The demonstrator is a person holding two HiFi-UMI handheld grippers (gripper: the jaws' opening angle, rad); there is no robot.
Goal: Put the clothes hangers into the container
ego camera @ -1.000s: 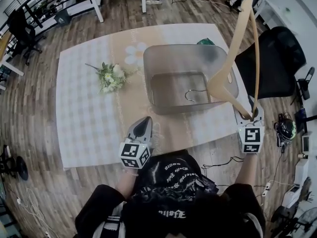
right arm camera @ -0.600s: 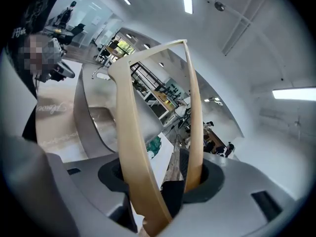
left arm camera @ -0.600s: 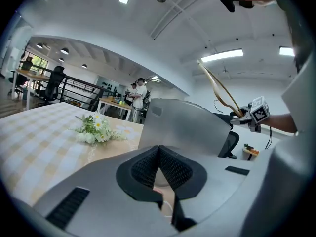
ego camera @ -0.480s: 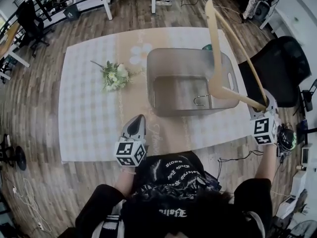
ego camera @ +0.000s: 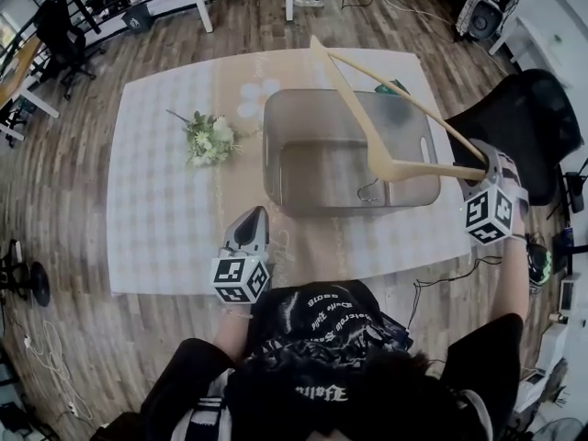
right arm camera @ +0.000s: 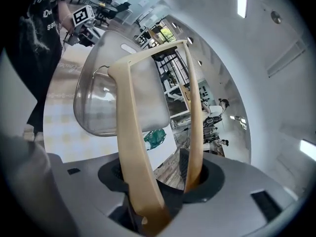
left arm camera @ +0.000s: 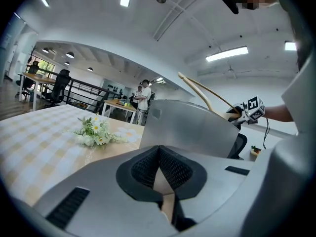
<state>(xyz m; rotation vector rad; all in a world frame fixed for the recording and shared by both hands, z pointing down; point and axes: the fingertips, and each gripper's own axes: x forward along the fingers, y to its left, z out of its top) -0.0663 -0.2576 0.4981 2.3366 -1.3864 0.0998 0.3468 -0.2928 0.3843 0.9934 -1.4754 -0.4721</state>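
A light wooden clothes hanger (ego camera: 351,106) lies tilted above the translucent grey container (ego camera: 273,154), and its metal hook (ego camera: 368,191) dangles inside the container's front part. My right gripper (ego camera: 480,167), at the container's right side, is shut on one end of the hanger (right arm camera: 129,132). In the right gripper view the container (right arm camera: 106,102) stands behind the hanger. My left gripper (ego camera: 256,219) rests shut and empty at the table's front edge, its pads (left arm camera: 148,167) meeting. It is apart from the container (left arm camera: 192,127).
A small bunch of white flowers (ego camera: 208,141) lies on the checkered tablecloth (ego camera: 156,228) left of the container. A green object (ego camera: 396,87) sits behind the container. A black office chair (ego camera: 533,118) stands right of the table. People stand far off in the room.
My right gripper has swung the hanger from nearly upright down and to the left, so it lies flatter over the container. The gripper itself has moved slightly right. The left gripper has stayed put.
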